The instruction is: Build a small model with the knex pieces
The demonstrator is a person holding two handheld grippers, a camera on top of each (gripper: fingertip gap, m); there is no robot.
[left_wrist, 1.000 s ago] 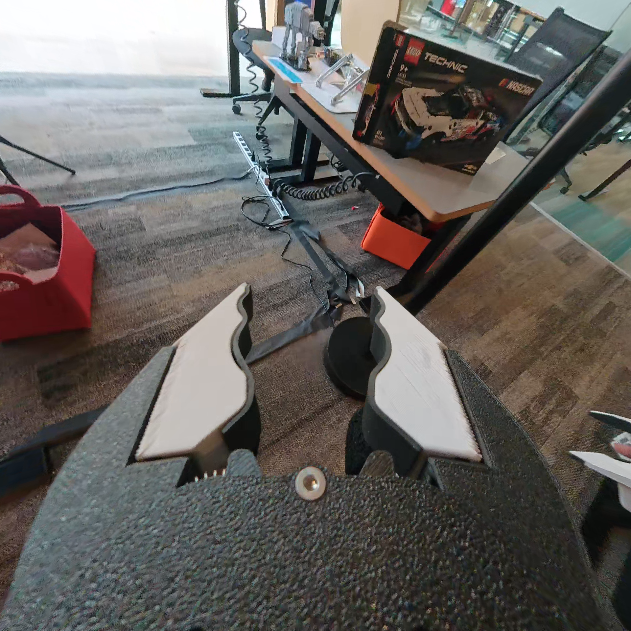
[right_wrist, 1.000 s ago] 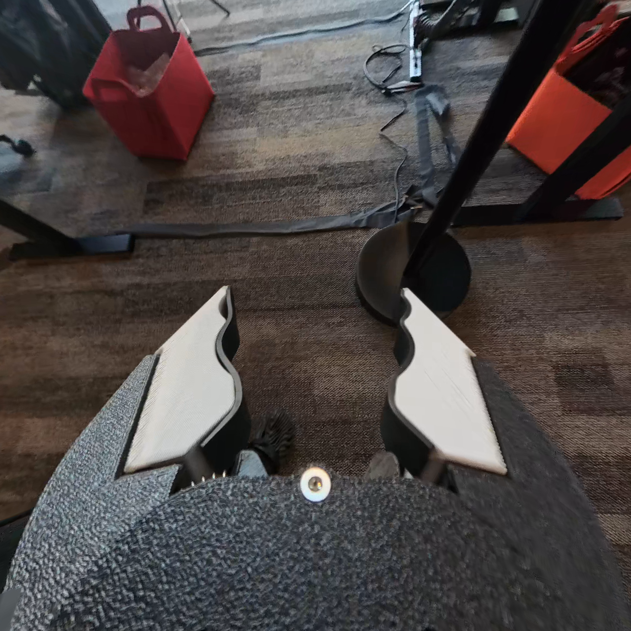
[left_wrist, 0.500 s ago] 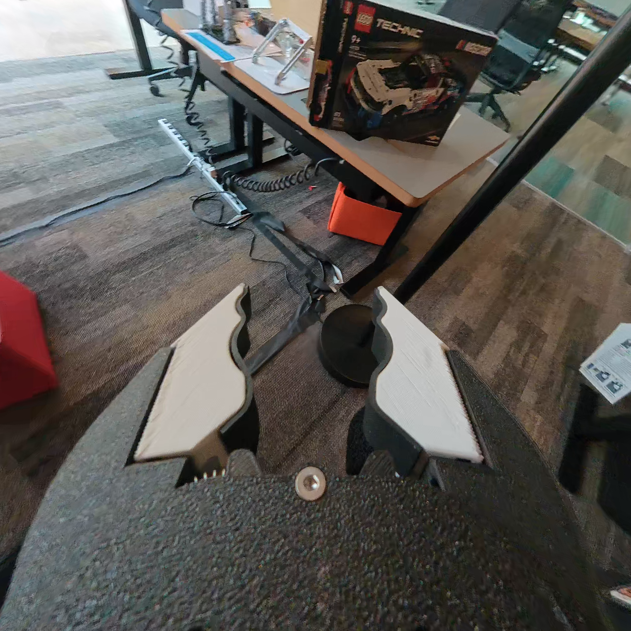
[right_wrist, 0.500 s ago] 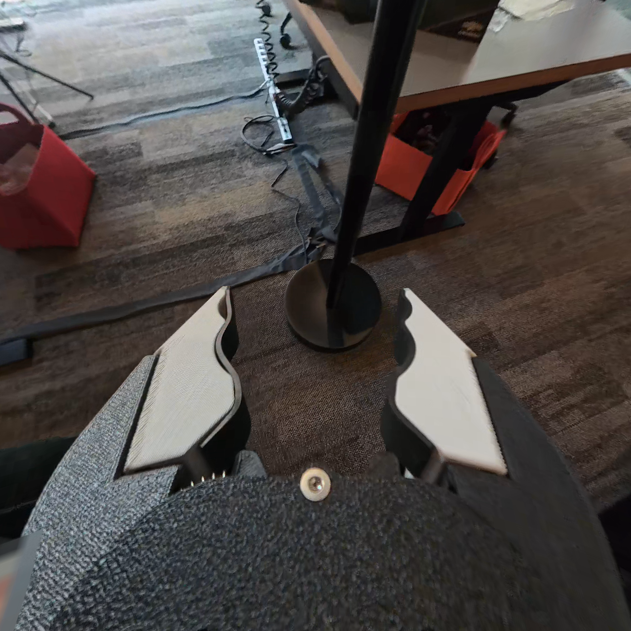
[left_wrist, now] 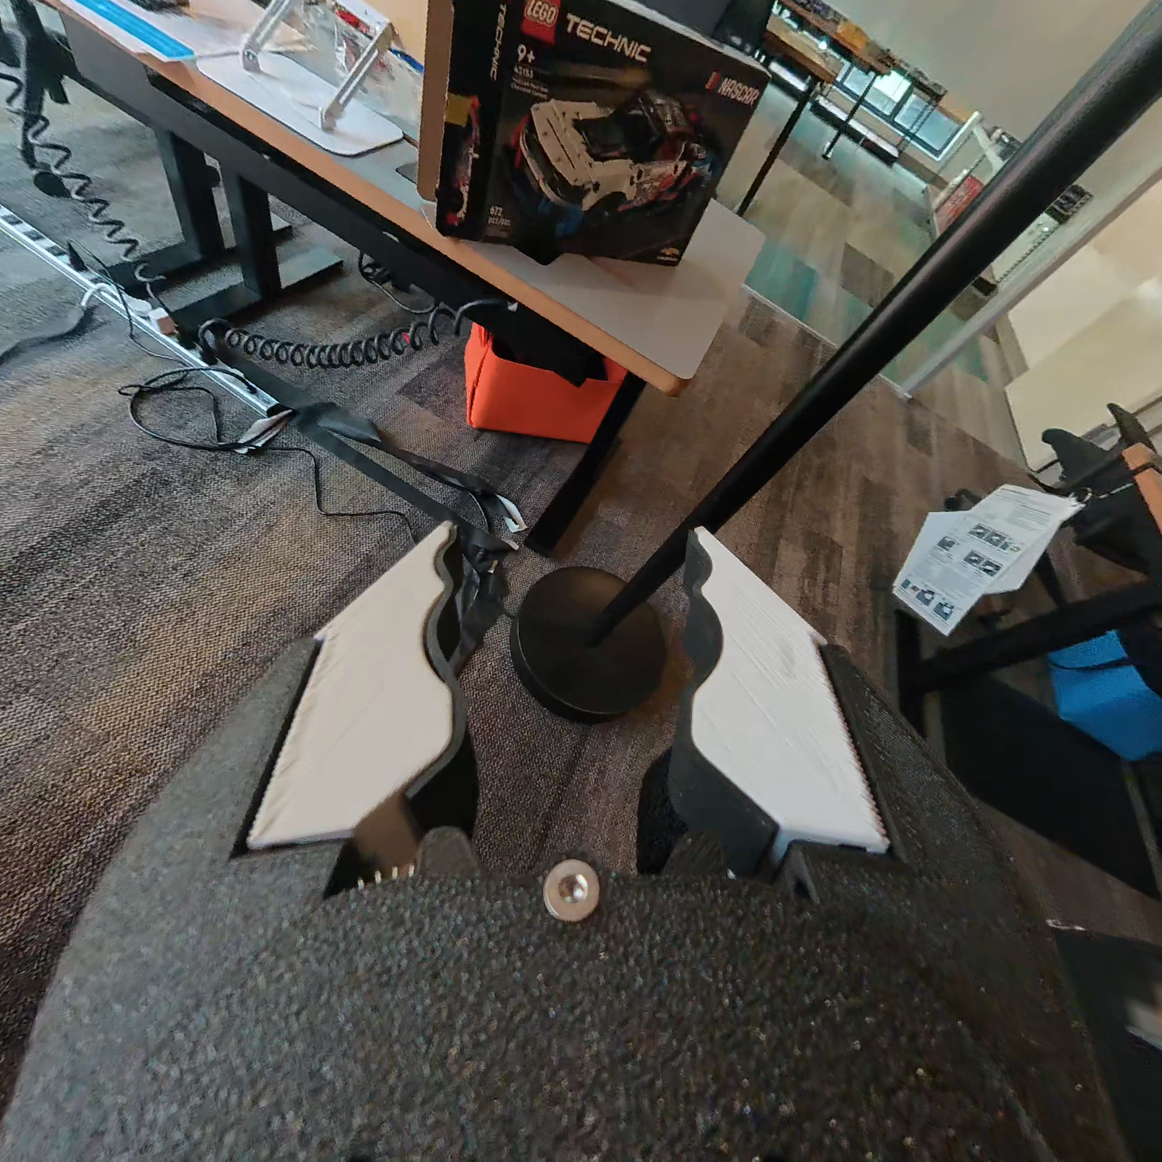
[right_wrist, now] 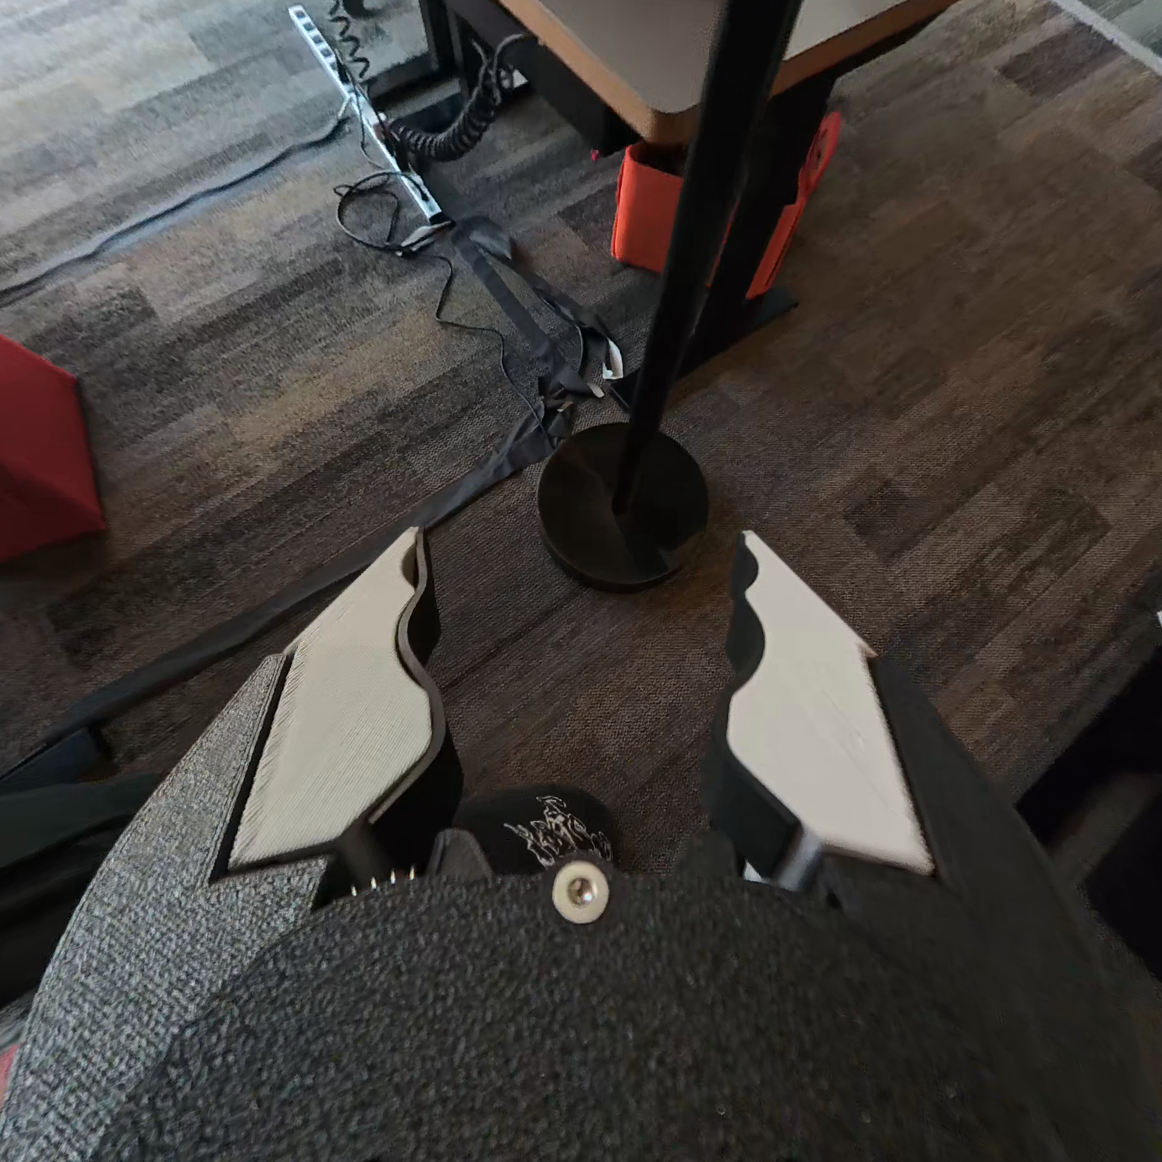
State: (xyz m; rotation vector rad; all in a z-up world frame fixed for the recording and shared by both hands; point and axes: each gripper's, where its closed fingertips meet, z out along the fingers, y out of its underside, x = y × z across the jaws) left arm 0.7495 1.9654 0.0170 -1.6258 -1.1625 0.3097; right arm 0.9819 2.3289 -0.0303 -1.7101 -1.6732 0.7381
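Note:
My left gripper (left_wrist: 569, 541) is open and empty, held above the carpet. A black stand with a round base (left_wrist: 588, 647) and a slanting pole (left_wrist: 880, 302) sits on the floor just beyond its fingertips. My right gripper (right_wrist: 578, 541) is open and empty too, also above the carpet. The same round base (right_wrist: 619, 503) and pole (right_wrist: 704, 188) lie just ahead of it. A black cap with white markings (right_wrist: 544, 830) shows low between the right fingers.
A desk (left_wrist: 629, 302) carries a large toy car kit box (left_wrist: 585, 126) and a metal stand (left_wrist: 302, 82). An orange bin (left_wrist: 534, 402) sits under it. Cables, a power strip (right_wrist: 365, 119) and black tape (right_wrist: 515, 308) cross the floor. A red bag (right_wrist: 38, 453) is left. A printed sheet (left_wrist: 974, 553) is right.
Both views have swung towards the desk and the black stand. The round base now lies between the fingertips in each view. The red bag has slid out of the left wrist view.

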